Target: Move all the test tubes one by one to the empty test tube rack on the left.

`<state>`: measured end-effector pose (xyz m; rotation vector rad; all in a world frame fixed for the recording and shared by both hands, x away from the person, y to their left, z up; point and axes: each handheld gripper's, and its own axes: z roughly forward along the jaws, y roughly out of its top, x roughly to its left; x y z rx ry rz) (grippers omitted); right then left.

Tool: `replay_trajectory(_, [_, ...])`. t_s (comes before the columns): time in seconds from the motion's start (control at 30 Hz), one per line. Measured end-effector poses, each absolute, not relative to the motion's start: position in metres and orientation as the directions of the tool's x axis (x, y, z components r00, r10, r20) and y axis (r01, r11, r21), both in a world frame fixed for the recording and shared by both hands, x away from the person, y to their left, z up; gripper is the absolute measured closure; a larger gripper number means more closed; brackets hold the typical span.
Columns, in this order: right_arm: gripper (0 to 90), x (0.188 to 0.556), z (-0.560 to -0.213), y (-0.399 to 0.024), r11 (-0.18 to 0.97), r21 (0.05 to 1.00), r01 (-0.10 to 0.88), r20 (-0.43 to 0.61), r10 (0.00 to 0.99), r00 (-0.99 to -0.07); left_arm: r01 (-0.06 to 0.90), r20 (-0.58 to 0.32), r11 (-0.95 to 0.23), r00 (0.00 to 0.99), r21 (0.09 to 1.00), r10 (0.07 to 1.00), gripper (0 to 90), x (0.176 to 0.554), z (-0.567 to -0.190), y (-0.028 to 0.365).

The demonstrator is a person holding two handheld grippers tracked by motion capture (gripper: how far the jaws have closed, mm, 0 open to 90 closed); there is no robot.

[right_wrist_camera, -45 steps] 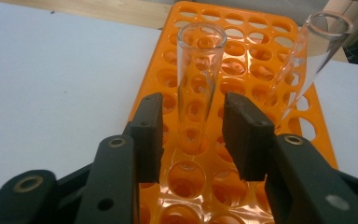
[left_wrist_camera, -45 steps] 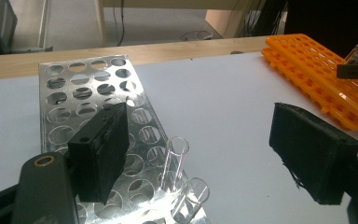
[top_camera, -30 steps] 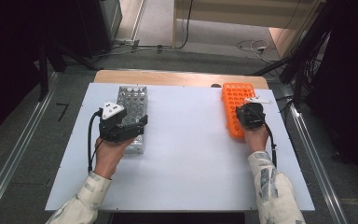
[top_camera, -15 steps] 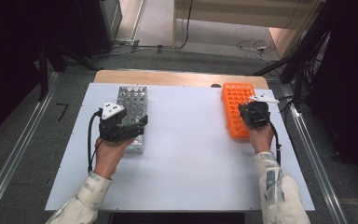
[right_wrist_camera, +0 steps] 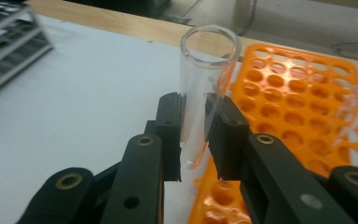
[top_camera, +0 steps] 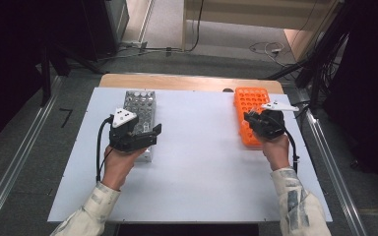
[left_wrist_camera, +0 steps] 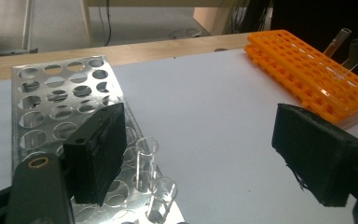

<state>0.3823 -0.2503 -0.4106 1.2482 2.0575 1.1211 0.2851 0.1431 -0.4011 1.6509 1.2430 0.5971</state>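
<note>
The right hand-held gripper is squeezed shut on a glass test tube. The tube is clear, with a round open top, and stands upright just above the orange rack at the desk's right side. The left hand-held gripper is wide open, holding nothing, by the metal rack with two clear tubes.

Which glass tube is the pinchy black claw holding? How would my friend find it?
Find the orange rack at the right of the white table. Just above its near end, the right gripper pinches a clear glass tube. It is the tube lifted up, standing in no hole.
</note>
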Motion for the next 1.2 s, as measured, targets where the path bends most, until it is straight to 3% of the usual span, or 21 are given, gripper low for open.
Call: replay_trajectory(1.2, [72.6, 0.32, -0.439, -0.118, 0.494, 0.771, 0.401, 0.024, 0.607, -0.794, 0.443, -0.144, -0.13, 0.533, 0.887, 0.834, 16.1, 0.27, -0.404, 0.09])
